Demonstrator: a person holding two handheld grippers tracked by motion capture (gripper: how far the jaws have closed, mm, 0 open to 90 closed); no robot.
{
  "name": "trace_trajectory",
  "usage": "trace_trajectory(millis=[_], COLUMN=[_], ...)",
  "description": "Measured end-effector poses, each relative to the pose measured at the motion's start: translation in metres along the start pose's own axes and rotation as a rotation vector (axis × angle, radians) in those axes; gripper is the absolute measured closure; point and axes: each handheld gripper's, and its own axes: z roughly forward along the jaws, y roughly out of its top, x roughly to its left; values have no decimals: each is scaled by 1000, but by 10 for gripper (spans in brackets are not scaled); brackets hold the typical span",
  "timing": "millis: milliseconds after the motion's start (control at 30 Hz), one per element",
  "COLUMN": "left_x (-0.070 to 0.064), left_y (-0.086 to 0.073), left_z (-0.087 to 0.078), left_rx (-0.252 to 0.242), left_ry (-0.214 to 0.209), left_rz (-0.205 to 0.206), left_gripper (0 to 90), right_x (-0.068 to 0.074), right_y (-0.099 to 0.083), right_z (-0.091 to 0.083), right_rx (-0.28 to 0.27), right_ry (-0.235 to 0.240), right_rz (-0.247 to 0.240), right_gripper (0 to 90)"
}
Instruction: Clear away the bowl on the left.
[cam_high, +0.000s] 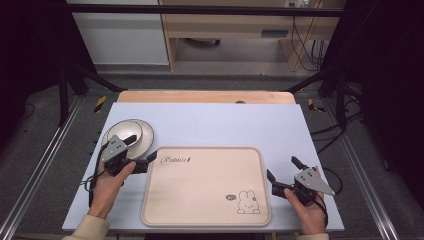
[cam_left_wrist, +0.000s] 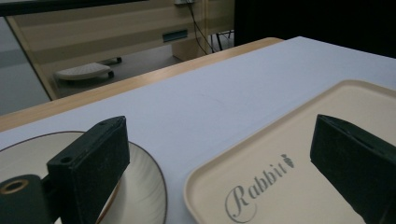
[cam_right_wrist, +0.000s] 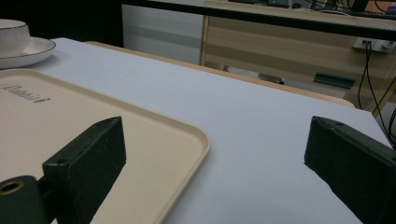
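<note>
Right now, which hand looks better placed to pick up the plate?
Left, probably. The left gripper hangs open right at the plate, while the right gripper sits across the tray.

Written on the beige tray (cam_high: 205, 200), near its far left corner: "Rabbit" (cam_left_wrist: 257, 184) in dark cursive, followed by a small carrot sign. Near the rabbit drawing (cam_high: 248, 202), a small dark oval label (cam_high: 230, 196), possibly with letters, too small to read.
</note>
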Motion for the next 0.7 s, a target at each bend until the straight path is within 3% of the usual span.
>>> trace_trajectory(millis=[333, 467, 700], left_x=[23, 39, 57], left_y=[-1, -1, -2], left_z=[-13, -20, -29], left_rx=[-6, 3, 9], left_ry=[96, 179, 259], left_rz=[-33, -43, -67], left_gripper=[48, 50, 63], right_x=[0, 1, 1], right_y=[0, 0, 0], right_z=[0, 0, 1], right_rx=[7, 12, 15], right_ry=[-8, -4, -7], right_rz=[1, -1, 3], right_gripper=[55, 55, 55])
